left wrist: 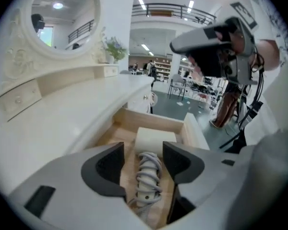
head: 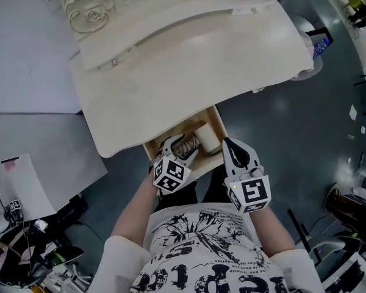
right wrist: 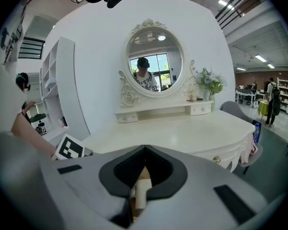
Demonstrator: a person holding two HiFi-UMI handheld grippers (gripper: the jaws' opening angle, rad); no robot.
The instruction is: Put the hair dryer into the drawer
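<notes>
Left gripper (left wrist: 143,148): 2 jaws spread wide and empty above the hair dryer (left wrist: 148,176), which lies clear of them inside the open drawer (left wrist: 153,120), its cord coiled round the handle. Right gripper (right wrist: 144,152): jaws closed tip to tip on nothing, near the drawer's front. Placement appears complete; the next move likely calls for pushing the drawer in.

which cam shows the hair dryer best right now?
Left gripper view: the hair dryer lies in the open drawer, cord wound round its handle, framed between the left gripper and its open jaws. Head view: that gripper partly hides it. Right gripper view: only a pale sliver shows.
</notes>
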